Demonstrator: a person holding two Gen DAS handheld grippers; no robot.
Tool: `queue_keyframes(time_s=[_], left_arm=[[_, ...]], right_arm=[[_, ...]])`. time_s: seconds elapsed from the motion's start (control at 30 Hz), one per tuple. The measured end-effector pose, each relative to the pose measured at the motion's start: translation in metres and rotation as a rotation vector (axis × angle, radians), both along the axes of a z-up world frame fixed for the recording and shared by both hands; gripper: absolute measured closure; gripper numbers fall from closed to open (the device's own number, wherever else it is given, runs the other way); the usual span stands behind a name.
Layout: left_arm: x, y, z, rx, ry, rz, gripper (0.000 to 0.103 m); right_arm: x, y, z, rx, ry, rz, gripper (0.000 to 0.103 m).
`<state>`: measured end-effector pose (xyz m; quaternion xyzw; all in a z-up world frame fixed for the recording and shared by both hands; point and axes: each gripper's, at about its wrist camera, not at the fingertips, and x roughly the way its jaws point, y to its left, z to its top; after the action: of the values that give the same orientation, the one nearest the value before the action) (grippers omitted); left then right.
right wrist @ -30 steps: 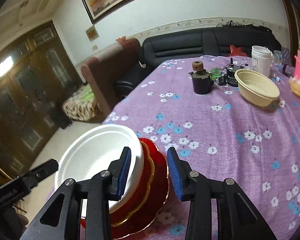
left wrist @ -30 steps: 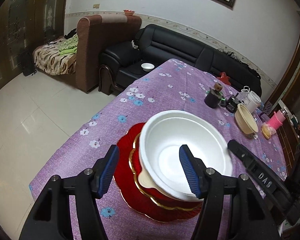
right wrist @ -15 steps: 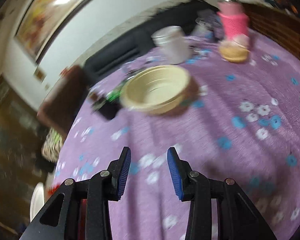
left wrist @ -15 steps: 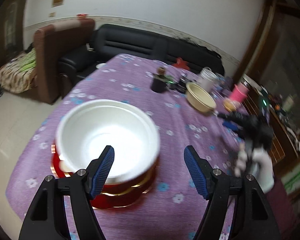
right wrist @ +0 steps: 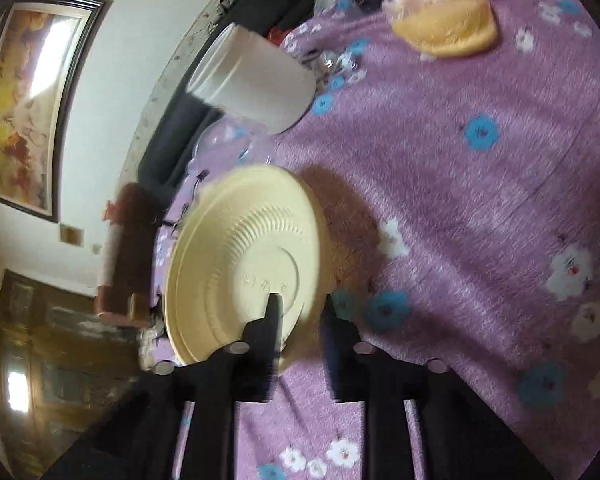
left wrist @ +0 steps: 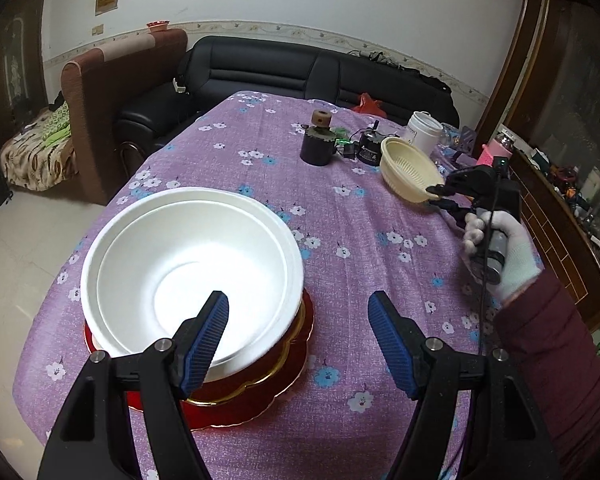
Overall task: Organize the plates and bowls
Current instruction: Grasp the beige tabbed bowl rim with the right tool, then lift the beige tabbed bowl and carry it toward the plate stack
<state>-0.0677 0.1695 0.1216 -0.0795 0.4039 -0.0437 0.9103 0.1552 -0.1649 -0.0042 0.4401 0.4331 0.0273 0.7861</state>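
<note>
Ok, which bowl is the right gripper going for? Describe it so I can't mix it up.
On the purple floral tablecloth, look to the far right side, just in front of the white jar. The cream strainer bowl sits there with the right gripper at its rim. Unlike the smooth white bowl stacked on red plates, it is pale yellow with ribbed slots.

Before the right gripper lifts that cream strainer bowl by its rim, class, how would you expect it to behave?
The cream strainer bowl looks like thin slotted plastic, so probably light. Its rim may flex where the right gripper straddles it. Gripped at one edge only, it already looks tilted in the left wrist view, so it will likely swing or twist.
</note>
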Motion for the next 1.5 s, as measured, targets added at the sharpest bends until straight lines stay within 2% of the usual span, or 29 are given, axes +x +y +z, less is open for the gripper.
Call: queue_keyframes(time_s=[0.07, 0.27, 0.43, 0.57, 0.67, 0.77, 0.8, 0.9, 1.0, 1.1, 1.23, 1.5], left_arm=[[0.000, -0.003, -0.001, -0.006, 0.005, -0.005, 0.031], [-0.006, -0.015, -0.001, -0.023, 0.010, -0.048, 0.031], [-0.011, -0.027, 0.000, -0.031, 0.015, -0.082, 0.031], [-0.014, -0.056, -0.001, -0.032, 0.032, -0.159, 0.031], [-0.014, -0.083, -0.002, -0.016, 0.033, -0.226, 0.030], [-0.006, -0.109, -0.016, -0.010, 0.087, -0.273, 0.028], [-0.003, -0.114, -0.021, -0.010, 0.105, -0.278, 0.028], [0.002, -0.123, -0.038, -0.008, 0.164, -0.279, 0.028], [0.002, -0.130, -0.045, 0.008, 0.186, -0.275, 0.028], [0.000, -0.136, -0.046, 0.048, 0.160, -0.265, 0.027], [-0.006, -0.142, -0.043, 0.152, 0.096, -0.229, 0.022], [-0.010, -0.142, -0.044, 0.223, 0.061, -0.208, 0.022]], right_arm=[[-0.014, 0.001, 0.006, -0.020, 0.005, 0.043, 0.090], [-0.084, -0.010, 0.017, 0.029, 0.038, 0.195, 0.090], [-0.152, -0.026, 0.012, 0.046, 0.125, 0.308, 0.091], [-0.187, -0.029, 0.007, 0.049, 0.160, 0.392, 0.088], [-0.200, -0.030, 0.010, -0.036, 0.107, 0.387, 0.084], [-0.205, -0.032, 0.014, -0.056, 0.048, 0.352, 0.064], [-0.207, -0.032, 0.016, -0.075, 0.027, 0.348, 0.063], [-0.220, -0.032, 0.019, -0.141, -0.016, 0.340, 0.063], [-0.223, -0.031, 0.019, -0.176, -0.034, 0.332, 0.063], [-0.232, -0.034, 0.017, -0.210, -0.053, 0.311, 0.063], [-0.244, -0.033, 0.014, -0.262, -0.084, 0.280, 0.063], [-0.255, -0.021, 0.008, -0.270, -0.120, 0.265, 0.063]])
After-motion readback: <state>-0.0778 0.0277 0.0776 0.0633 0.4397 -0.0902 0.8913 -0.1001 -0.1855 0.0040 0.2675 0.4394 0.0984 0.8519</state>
